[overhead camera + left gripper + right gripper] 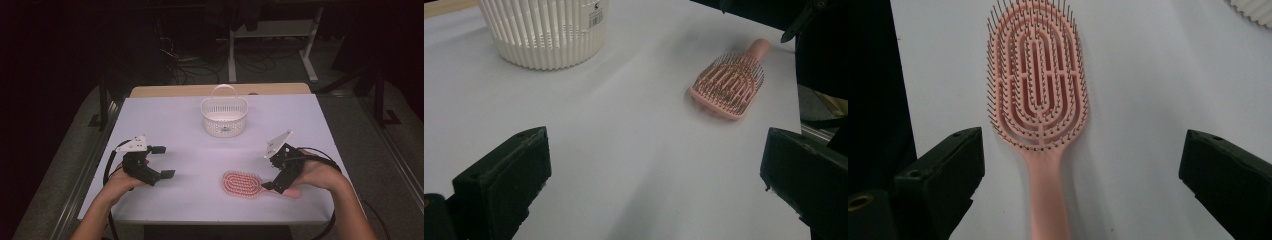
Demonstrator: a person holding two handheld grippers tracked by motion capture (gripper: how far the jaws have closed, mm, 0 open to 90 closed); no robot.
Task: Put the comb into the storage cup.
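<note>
Nearest the person, the right gripper (278, 184) sits low over the handle end of a pink hairbrush (242, 183), which lies flat on the white table (165, 120) close to its near edge, bristles up, head pointing to the person's left. In the right gripper view the jaws stand wide apart with the handle (1049, 200) running straight up between them, touching neither — a line-up that reads as preparation for pinching the handle, the slimmest and smoothest part, and not the bristled head (1038, 75). Across the near part of the table the left gripper (160, 161) rests by the left edge, well apart from the brush, its jaws also spread open and holding nothing; its camera looks across bare table toward the brush and, beyond it, the basket, so it seems parked out of the way for now. Farther back, near the middle of the table's far side, stands a white slatted basket (224, 116) with its handle (223, 89) raised upright — open-topped, and the likely place for the brush to go. Beyond the table the room is dark, with desk legs and cables on the floor.
</note>
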